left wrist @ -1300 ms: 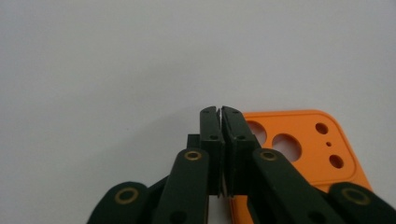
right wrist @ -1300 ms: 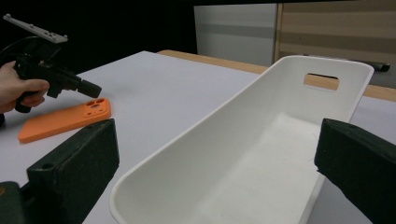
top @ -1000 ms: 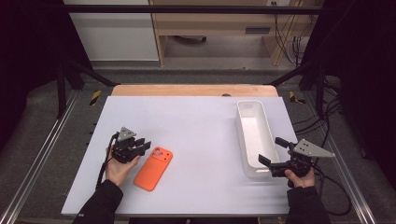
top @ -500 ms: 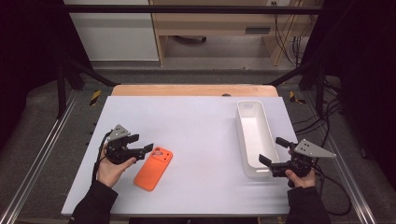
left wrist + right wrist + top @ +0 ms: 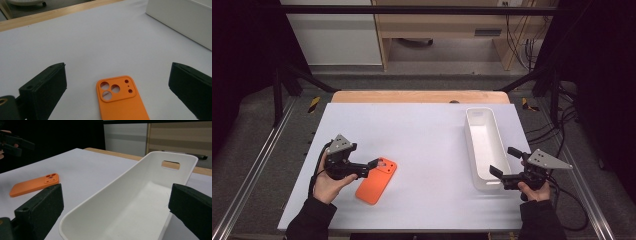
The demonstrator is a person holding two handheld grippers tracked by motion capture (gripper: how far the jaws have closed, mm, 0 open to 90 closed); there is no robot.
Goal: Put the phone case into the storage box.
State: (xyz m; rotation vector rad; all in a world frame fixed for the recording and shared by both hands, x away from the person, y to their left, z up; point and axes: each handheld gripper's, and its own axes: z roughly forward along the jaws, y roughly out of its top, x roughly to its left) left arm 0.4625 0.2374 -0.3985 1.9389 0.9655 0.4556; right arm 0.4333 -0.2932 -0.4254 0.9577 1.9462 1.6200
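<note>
An orange phone case lies flat on the white table, camera cut-outs facing up. My left gripper hovers just left of its top end. The jaws stand wide apart and have just been opening. Nothing is gripped between them, and the case rests on the table below the gap of the left gripper. My right gripper is open at the near end of a long white tray. In the right gripper view the tray's near corner sits between the spread jaws of that gripper, with no pad pressing on it.
The empty tray has a handle slot in its far wall. A wooden strip borders the table's far edge. Metal rails and cables run along both sides. In the right gripper view the case lies far left.
The left gripper has risen and drawn back a little to the left, and its jaws have spread wide. The orange case lies where it was. The right gripper has kept still.
</note>
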